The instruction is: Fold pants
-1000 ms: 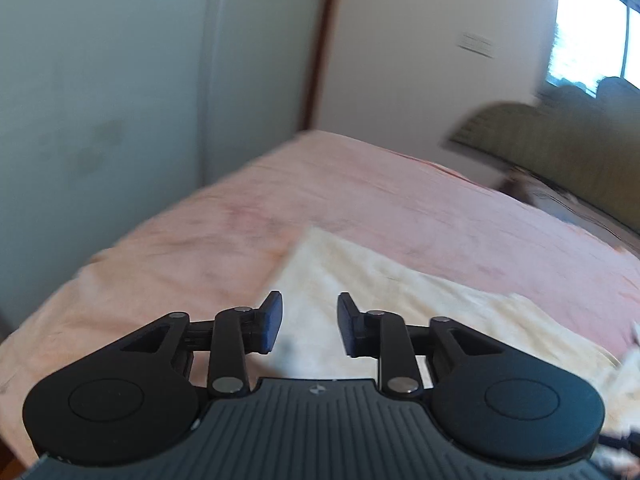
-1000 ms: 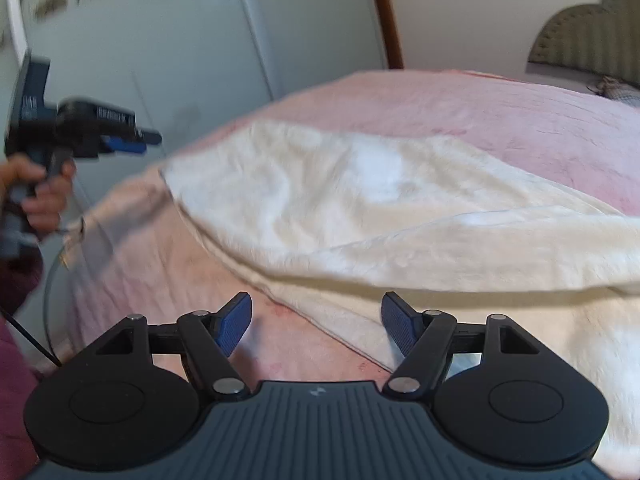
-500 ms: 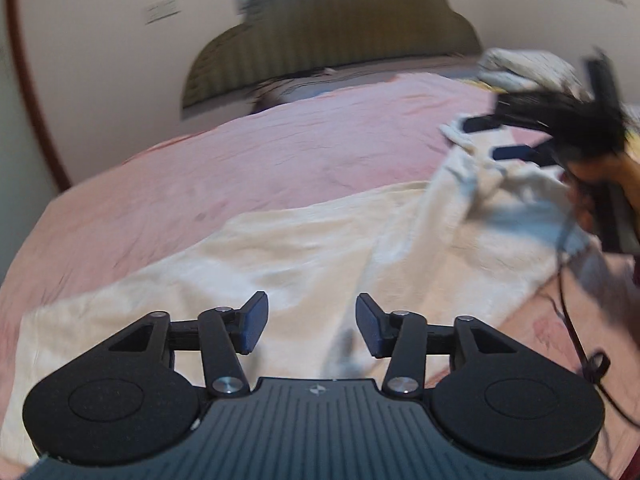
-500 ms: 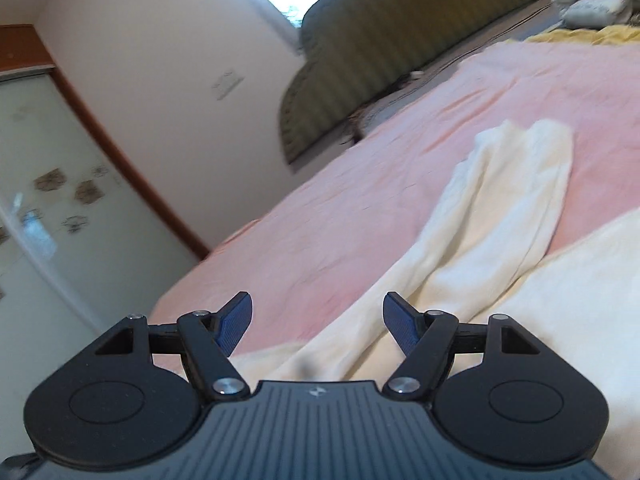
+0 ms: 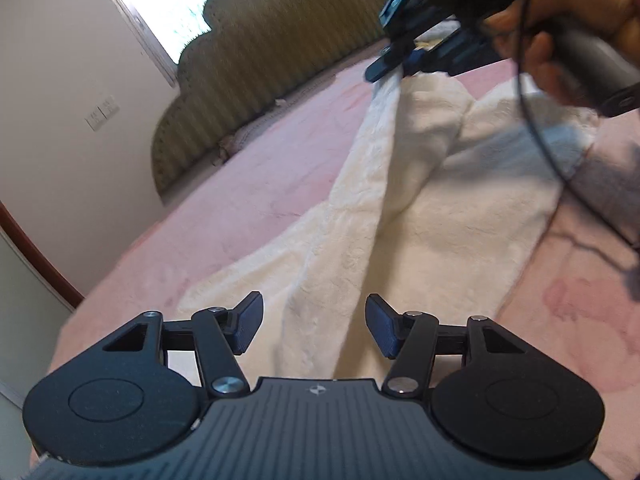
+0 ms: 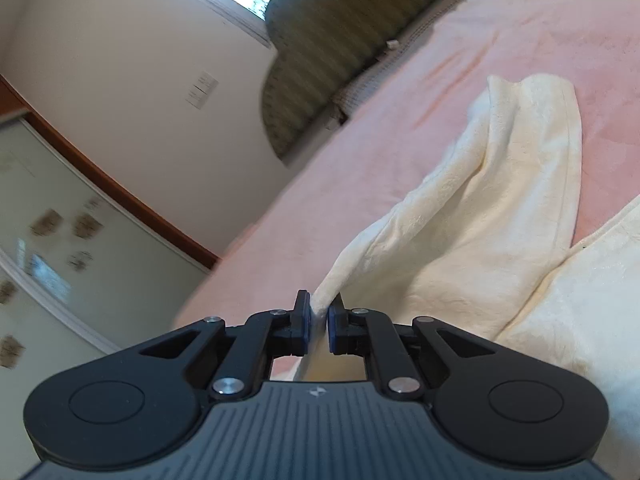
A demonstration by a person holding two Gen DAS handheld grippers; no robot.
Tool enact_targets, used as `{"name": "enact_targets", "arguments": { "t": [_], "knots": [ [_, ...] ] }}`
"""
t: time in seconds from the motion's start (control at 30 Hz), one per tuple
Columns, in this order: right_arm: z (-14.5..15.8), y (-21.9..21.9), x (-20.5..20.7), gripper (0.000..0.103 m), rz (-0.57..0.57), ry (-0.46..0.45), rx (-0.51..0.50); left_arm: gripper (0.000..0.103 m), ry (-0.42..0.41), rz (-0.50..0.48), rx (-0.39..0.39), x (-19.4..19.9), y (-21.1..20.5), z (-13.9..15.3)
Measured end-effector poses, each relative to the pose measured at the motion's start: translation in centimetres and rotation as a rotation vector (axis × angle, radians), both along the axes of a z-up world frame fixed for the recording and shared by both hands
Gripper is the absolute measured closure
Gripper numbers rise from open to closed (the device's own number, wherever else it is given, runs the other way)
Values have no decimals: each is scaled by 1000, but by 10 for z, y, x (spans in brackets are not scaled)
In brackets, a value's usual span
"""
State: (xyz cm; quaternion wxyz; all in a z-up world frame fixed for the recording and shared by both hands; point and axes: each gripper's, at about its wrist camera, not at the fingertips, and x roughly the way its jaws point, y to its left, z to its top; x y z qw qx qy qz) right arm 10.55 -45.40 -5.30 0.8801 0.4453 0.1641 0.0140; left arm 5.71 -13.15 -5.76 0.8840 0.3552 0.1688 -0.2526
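Observation:
Cream fleece pants [image 5: 420, 216] lie spread on a pink bedspread [image 5: 256, 184]. My left gripper [image 5: 314, 328] is open, low over the near end of the pants, with a fabric ridge running between its fingers. My right gripper [image 6: 319, 324] is shut on a pinched edge of the pants [image 6: 480, 216]. In the left wrist view the right gripper [image 5: 394, 66] is at the top right, held by a hand, lifting that edge so a taut ridge of cloth rises to it.
An olive scalloped headboard [image 5: 256, 68] stands at the far end of the bed under a bright window [image 5: 168, 4]. A black cable [image 5: 544, 136] hangs from the right gripper across the pants. A wardrobe door [image 6: 44, 240] is at the left.
My right gripper has closed on the pants edge and lifted it. My left gripper has opened wider and swung toward the headboard, coming lower over the pants.

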Motion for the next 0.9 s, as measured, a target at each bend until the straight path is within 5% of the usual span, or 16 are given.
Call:
{"name": "enact_targets", "arguments": {
  "t": [0.07,0.27,0.6,0.77,0.9],
  "knots": [
    [3,-3,-14,94,-3,-29,20,60,-32,11,-3,0,-2,-2],
    [-12,-12,-50,94,-39,22,-31,85,78,-53,-86,-1,6,6],
    [-26,-4,-107,94,-73,143,-173,92,203,-151,-38,-5,4,-11],
    [-31,0,-118,94,-79,181,-244,87,183,-175,11,-7,1,-18],
    [-41,4,-121,94,-70,224,-261,89,241,-181,-28,-7,8,-12]
  ]
}}
